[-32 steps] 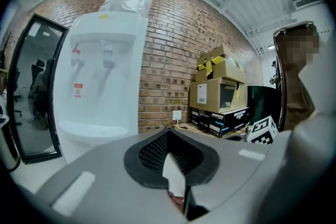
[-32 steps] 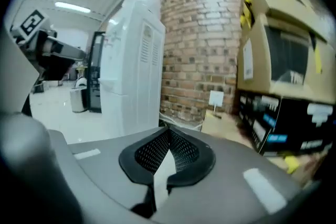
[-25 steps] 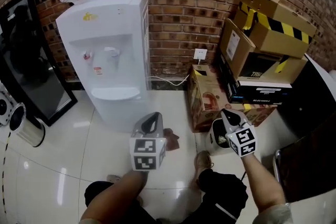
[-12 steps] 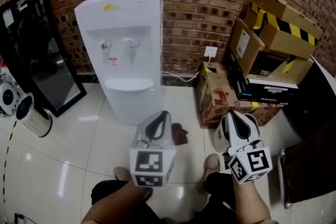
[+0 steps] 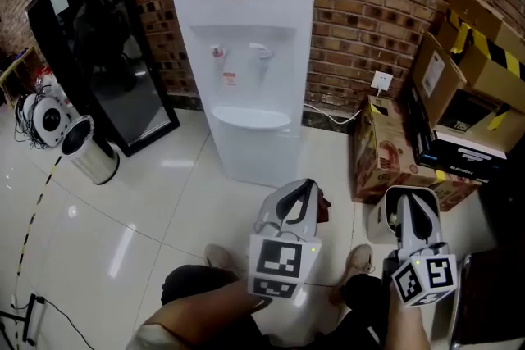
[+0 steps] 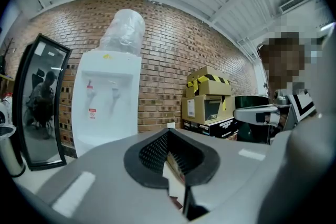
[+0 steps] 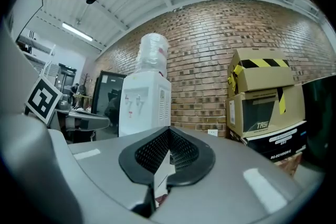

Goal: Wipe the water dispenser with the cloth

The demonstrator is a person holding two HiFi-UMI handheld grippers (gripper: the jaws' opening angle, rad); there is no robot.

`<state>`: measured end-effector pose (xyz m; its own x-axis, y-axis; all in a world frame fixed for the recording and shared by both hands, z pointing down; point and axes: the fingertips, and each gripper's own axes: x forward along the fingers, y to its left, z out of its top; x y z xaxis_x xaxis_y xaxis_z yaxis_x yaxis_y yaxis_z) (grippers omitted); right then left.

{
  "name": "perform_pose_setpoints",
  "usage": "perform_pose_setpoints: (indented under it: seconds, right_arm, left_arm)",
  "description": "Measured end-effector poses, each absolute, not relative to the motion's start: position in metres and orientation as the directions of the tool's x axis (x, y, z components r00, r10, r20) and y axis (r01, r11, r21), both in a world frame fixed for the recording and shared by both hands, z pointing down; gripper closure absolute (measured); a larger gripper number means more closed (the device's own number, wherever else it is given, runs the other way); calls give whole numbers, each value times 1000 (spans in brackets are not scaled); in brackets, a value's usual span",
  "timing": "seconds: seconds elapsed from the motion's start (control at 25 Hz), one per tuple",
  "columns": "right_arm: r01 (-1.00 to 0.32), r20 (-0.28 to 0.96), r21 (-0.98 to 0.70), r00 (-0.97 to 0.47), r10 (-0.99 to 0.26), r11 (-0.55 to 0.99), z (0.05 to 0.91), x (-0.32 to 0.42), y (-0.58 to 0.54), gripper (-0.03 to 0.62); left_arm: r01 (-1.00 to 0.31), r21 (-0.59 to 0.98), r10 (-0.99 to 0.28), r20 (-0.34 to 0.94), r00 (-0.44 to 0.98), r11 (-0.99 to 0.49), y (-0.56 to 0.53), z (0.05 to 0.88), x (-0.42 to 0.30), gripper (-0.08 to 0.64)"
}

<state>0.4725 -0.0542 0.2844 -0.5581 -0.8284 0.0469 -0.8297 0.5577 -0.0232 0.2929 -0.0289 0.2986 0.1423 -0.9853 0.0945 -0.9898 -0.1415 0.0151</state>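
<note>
Tiled floor (image 5: pixel 156 201) open before water dispenser (image 5: pixel 246 53), boxes (image 5: pixel 385 156) beside it, left tongs (image 5: pixel 305 187) and right tongs (image 5: pixel 409 195) closed, empty

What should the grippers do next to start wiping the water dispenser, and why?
Probably lower the left gripper toward the cloth and open its fingers to pick it up. Both it and the right gripper are shut and empty, and the cloth lies on the floor near the dispenser, so no wiping can start yet.
</note>
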Motion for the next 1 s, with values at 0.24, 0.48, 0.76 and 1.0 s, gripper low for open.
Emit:
perform_pose_setpoints:
  seconds: [0.24,0.48,0.76,1.0]
  right_arm:
    - [-823,64,3,-567,-821,568,284,469,-44,581]
    - [-821,71,17,-569,-820,571,288,465,-42,581]
    - [-821,82,22,-568,-819,571,290,464,-40,581]
    - [-815,79,21,-575,-814,578,291,460,-44,581]
  left_arm:
    - [-987,42,-983,96,155,-152,-22,295,295,560]
    - [-989,40,-984,104,145,-142,-18,298,293,560]
    - [-989,38,-984,101,144,-141,-17,298,293,560]
    - [-990,36,-986,91,137,-134,-19,295,290,560]
